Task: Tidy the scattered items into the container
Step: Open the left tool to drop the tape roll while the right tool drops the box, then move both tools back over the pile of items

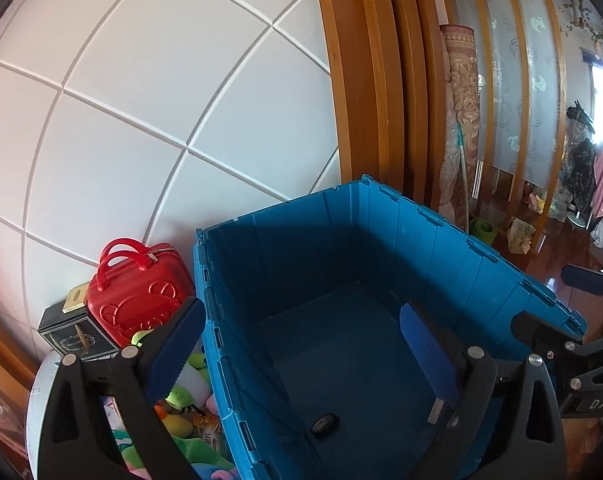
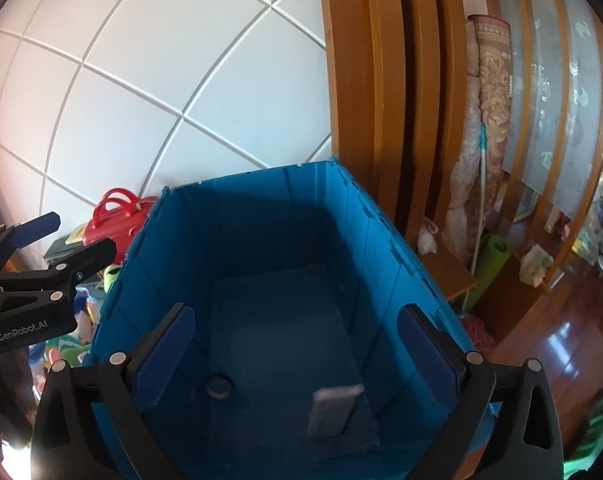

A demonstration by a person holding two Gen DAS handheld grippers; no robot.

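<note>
One blue crate against white paneled wall

Crate against wall, two items inside.
Round item left of flat item on crate floor; suitcase and toys left of crate.

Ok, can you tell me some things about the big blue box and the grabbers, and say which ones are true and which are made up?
1. The blue box is full of toys. False: it holds only a small dark round thing and a grey flat thing.
2. The left gripper is open. True.
3. The right gripper grips a toy. False: it is open, holding nothing.
4. The red case stands outside the box. True.
</note>
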